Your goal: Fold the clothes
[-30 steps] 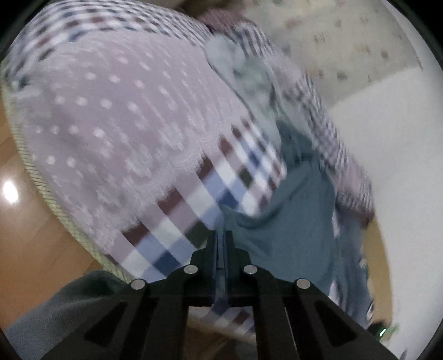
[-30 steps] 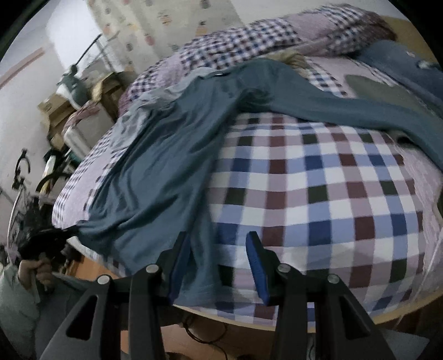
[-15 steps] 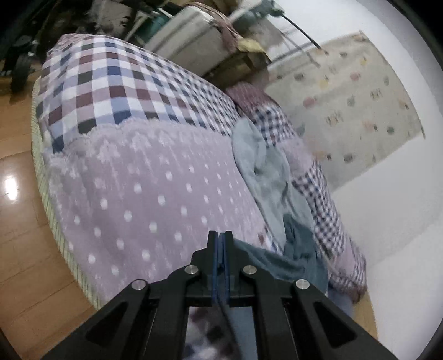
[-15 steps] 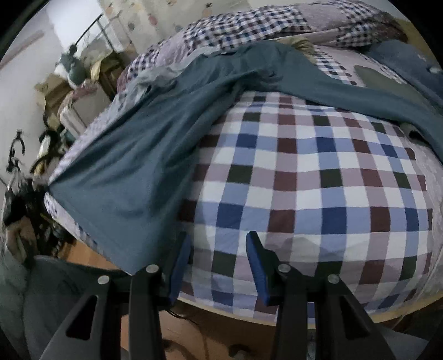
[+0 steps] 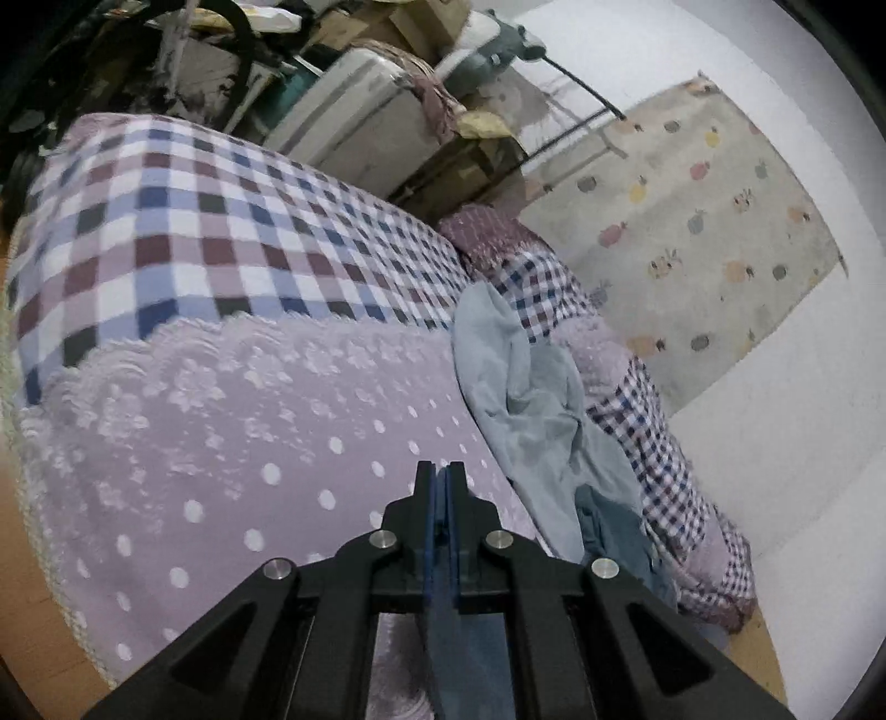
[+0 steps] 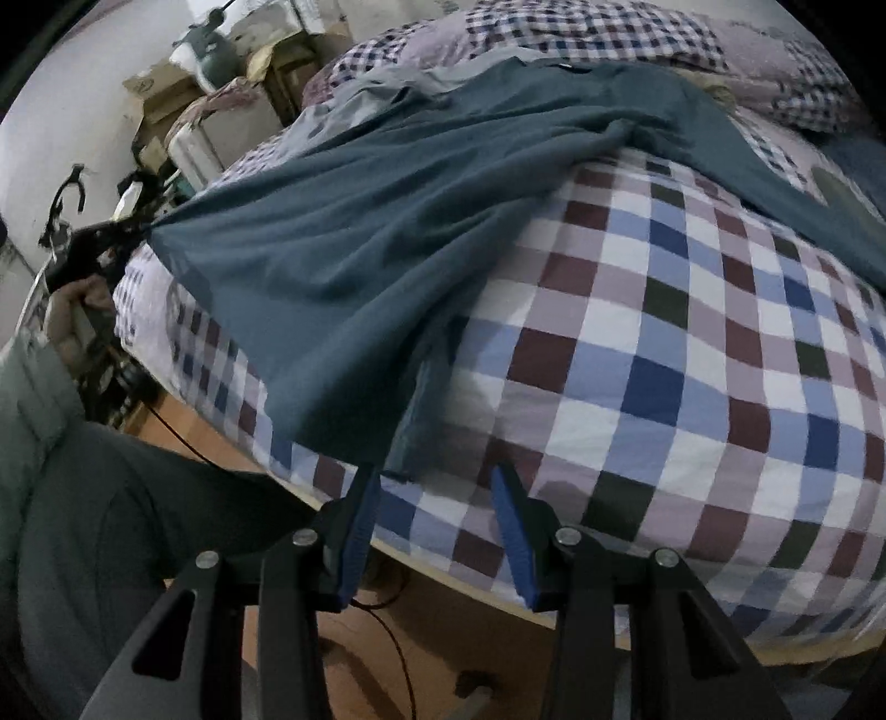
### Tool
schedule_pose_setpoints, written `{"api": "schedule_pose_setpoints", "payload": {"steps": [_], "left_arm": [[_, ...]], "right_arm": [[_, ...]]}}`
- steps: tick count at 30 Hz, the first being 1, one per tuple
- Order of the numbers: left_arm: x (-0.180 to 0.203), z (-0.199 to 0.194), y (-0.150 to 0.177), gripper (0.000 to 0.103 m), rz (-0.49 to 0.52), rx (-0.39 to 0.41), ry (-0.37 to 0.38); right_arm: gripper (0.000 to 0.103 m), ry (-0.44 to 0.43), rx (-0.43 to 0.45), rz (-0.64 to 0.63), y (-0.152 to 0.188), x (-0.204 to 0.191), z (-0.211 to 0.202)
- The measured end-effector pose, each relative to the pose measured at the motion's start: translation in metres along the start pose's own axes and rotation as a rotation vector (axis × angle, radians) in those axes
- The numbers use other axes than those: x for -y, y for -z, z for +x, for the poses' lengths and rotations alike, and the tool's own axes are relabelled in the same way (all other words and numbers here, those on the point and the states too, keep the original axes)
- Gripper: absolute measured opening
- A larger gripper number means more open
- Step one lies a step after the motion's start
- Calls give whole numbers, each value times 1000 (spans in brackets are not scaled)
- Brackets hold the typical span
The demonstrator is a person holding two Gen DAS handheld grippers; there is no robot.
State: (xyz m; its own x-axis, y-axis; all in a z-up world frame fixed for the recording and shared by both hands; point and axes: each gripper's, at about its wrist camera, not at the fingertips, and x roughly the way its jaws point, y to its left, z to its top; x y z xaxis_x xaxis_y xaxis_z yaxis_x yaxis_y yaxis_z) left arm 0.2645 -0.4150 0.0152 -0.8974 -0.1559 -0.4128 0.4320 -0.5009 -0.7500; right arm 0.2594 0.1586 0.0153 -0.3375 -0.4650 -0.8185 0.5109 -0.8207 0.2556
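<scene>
- Jaws of the left gripper [image 5: 441, 487] are pressed together on a thin strip of teal cloth; in the right wrist view that same gripper [image 6: 128, 231] pinches one corner of the teal garment [image 6: 354, 266] and holds it off the left side of the bed [image 6: 720, 354].
- Right gripper [image 6: 434, 498] has its jaws apart, nothing between them, hovering at the near edge of the bed just beside the garment's lower hem corner [image 6: 407, 437].
- Garment lies spread over the checked bedspread, one sleeve [image 6: 775, 183] trailing to the right, its far end up by the checked pillow [image 6: 598, 33].
- Pale blue-grey garment [image 5: 531, 410] sits crumpled near the wall, well apart from the work.
- Handling, as a judgement: light, soft, limp knit; it sags and drapes, likely stretches when pulled, no stiffness to hold a crease.
- Best hold looks like the free hem corner by the right gripper, matching the left's corner, so the edge pulls taut.
- Risk: a thin pinch may slip out.
</scene>
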Motion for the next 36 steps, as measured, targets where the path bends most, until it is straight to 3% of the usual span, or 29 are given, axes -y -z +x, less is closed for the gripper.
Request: {"api": "schedule_pose_setpoints", "payload": {"steps": [4,6,7,8,9,15,28,36], "left_arm": [[3,4,1,2,0,-17,14],[3,4,1,2,-5,-23,21],[4,4,1,2,-8,-26,24],[4,5,1,2,-10,-29,28],[4,5,1,2,-12,-32,32],[2,-6,2,2,-32,-49,43],[57,-50,56,2,137,-239,177],[82,-108,77,2,202,-322,246]], "right_arm": [[45,-18,41,18,-10,0,-1],[44,-4,9,9,-14,-5,11],[36,3,-7,5,-16,-8,18],[14,11,-22,0,-18,-11,24],[4,23,-37,-7,-18,-12,28],[4,89,34,6,-19,-2,-5],[3,214,286,188,1,61,-185],[3,316,302,248,32,81,-253]]}}
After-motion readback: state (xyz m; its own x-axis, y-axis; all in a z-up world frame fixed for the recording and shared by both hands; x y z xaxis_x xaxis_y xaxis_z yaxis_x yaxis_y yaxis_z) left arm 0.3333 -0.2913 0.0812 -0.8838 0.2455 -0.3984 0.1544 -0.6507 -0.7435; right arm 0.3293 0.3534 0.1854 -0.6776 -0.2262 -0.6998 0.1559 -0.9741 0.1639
